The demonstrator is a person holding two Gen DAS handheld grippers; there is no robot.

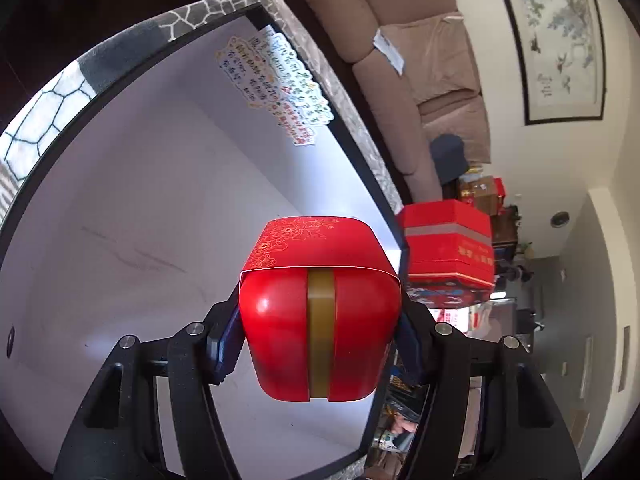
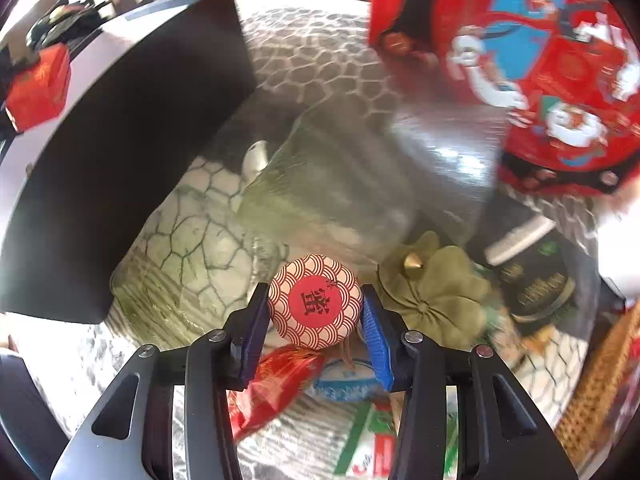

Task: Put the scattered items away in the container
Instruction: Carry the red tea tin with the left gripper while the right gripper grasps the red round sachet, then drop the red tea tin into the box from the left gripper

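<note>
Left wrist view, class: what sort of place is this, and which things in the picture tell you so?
Most likely a home living room. A beige sofa with loose cushions stands along the wall, a framed painting of birds and branches hangs above it, and red gift boxes are stacked nearby.

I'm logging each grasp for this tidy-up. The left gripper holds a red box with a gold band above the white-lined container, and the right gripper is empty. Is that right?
Not quite: the right gripper is not empty. The right wrist view shows it shut on a round red-and-white patterned pouch. The rest holds: the left gripper grips the red box with a gold band above the white-lined container.
</note>
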